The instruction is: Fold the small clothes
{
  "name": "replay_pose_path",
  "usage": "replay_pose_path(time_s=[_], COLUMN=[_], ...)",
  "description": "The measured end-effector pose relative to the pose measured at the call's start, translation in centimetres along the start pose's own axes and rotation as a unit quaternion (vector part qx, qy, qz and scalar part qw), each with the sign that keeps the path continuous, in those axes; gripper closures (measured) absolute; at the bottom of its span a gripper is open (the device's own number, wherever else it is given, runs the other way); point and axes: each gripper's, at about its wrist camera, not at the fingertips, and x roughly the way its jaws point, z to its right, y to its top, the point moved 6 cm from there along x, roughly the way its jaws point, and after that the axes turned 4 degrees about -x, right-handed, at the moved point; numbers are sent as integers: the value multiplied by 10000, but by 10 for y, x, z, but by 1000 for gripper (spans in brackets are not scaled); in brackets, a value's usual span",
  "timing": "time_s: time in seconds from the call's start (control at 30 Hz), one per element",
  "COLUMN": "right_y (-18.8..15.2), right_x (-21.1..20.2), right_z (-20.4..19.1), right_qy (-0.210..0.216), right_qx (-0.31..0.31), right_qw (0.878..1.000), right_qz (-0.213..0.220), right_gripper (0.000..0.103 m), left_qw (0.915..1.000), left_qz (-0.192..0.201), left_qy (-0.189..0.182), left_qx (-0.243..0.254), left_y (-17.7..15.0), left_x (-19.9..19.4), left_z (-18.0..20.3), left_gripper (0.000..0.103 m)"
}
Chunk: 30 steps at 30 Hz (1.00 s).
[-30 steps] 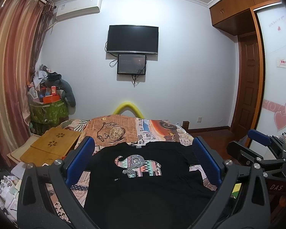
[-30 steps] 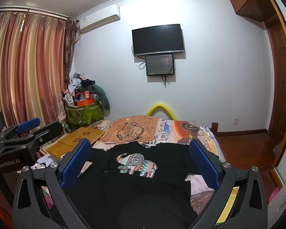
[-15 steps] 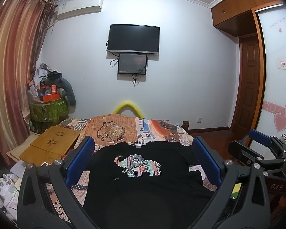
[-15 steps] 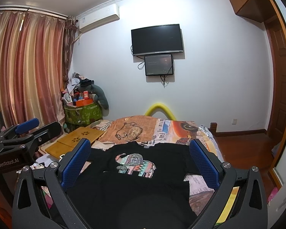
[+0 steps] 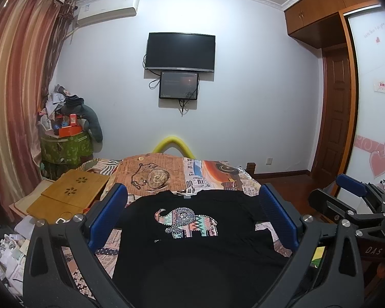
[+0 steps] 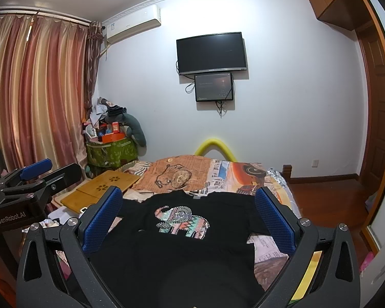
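Black elephant-print T-shirt (image 5: 192, 233) spread flat on the near end of the bed (image 5: 218, 172), unmoved over the past second, left tool (image 5: 192, 205) and right tool (image 6: 188, 202) both spread wide above it, empty, folding not begun.

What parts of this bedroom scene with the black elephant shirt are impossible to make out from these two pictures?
- Black shirt: its bottom hem, in both wrist views, is cut off by the lower edge and the tool frames.
- Left sleeve, left wrist view: behind the left tool's blue finger.
- Neck label: too small to read.
- Small screen under the TV: its text is too small to read.
- Right tool: seen only in part at the left view's edge.
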Motion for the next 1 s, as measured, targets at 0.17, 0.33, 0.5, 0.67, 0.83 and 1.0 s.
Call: replay_pose_path(time_s=[0.17,0.33,0.5,0.67,0.83,1.0], right_y=[1,0,0,0,-1,-4], right_x=[0,-1,-1,-2,-1,8], right_z=[1,1,1,0,0,2], right_qy=[-5,-10,-8,-14,-19,-65], right_qx=[2,8,3,13,8,-8], right_qw=[10000,10000,10000,10000,10000,9999], right_qz=[-2,5,0,-13,-42,-127], right_gripper=[0,0,0,0,0,0], left_qw=[10000,10000,10000,10000,10000,9999], left_qz=[-9,-4,-10,0,-10,-76], left_qy=[5,8,13,28,44,106], left_qx=[3,9,6,14,14,12], left_y=[-1,-1,-2,-4,-6,-8], left_x=[1,1,2,2,3,19], left_z=[-1,0,-1,0,0,-5], left_gripper=[0,0,0,0,0,0])
